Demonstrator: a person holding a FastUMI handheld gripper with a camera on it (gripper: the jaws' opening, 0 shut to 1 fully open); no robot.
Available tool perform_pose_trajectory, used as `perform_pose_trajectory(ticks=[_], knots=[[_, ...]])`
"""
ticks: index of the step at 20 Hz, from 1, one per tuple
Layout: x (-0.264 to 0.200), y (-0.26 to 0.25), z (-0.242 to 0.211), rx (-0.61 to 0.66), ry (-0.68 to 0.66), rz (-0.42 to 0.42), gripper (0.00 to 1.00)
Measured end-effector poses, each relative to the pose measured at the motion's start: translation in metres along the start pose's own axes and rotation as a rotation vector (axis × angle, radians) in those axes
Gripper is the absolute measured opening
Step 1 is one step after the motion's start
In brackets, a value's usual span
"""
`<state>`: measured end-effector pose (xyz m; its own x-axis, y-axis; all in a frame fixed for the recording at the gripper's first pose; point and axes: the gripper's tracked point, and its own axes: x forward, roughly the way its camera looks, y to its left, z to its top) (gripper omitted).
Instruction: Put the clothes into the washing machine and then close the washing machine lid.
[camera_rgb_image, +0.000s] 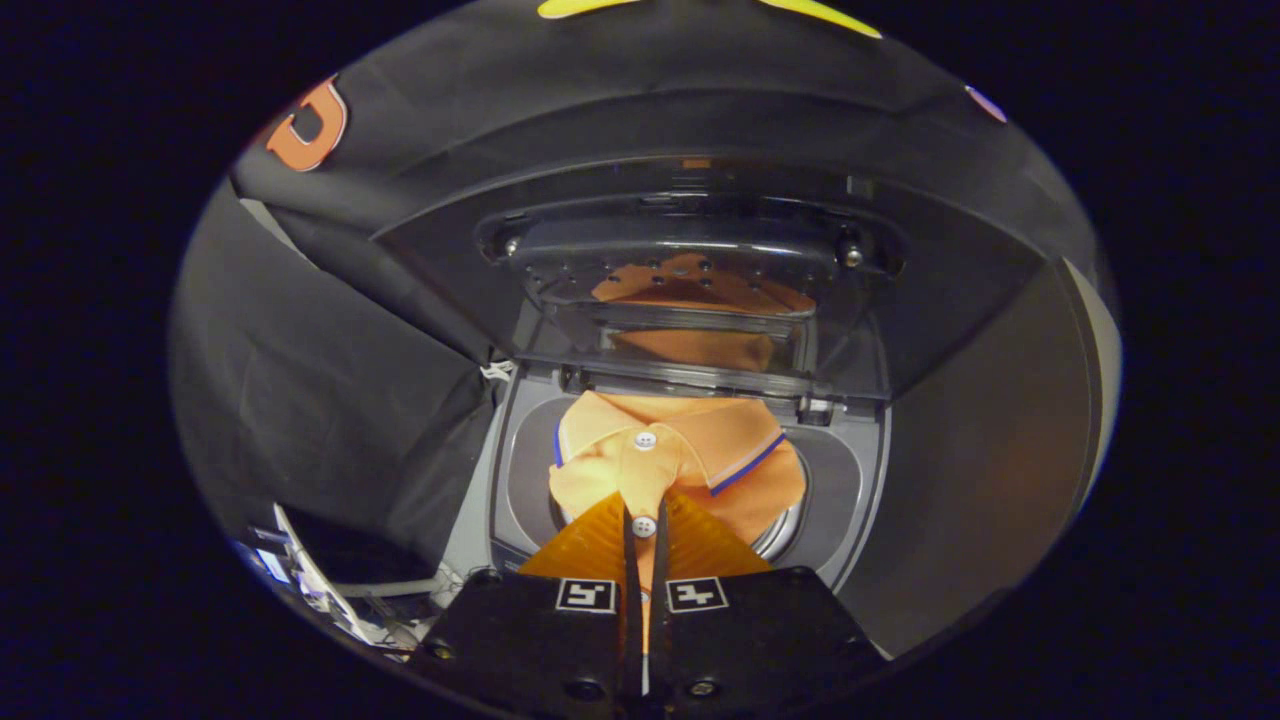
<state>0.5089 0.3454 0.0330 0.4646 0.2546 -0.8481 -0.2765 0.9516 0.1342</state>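
An orange polo shirt (690, 450) with white buttons and a blue-edged collar hangs over the round drum opening of the grey top-loading washing machine (850, 490). My gripper (645, 505) is shut on the shirt's button placket, with just a thin strip of cloth showing between the two fingers. The shirt bunches just ahead of the fingertips and covers most of the opening. The machine's see-through lid (700, 260) stands raised behind the drum, and the orange cloth is mirrored in it.
Black cloth (330, 380) hangs close on the machine's left. A brown panel (980, 470) stands on its right. Down to the left of the fingers lie white cables and flat white items (330, 590) on the floor.
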Motion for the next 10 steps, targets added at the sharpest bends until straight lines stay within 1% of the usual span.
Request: perform_pose_trajectory(ticks=[4,5,7,8,10], knots=[[0.0068,-0.0026,-0.0026,0.004,0.007,-0.018,0.06],[0.0078,-0.0017,-0.0026,0.006,0.005,-0.008,0.07],[0.0079,0.0045,-0.0014,0.002,0.012,0.027,0.14],[0.0102,0.004,-0.0036,0.007,0.0,0.025,0.32],[0.0067,-0.0045,0.0037,0.011,-0.039,-0.024,0.68]])
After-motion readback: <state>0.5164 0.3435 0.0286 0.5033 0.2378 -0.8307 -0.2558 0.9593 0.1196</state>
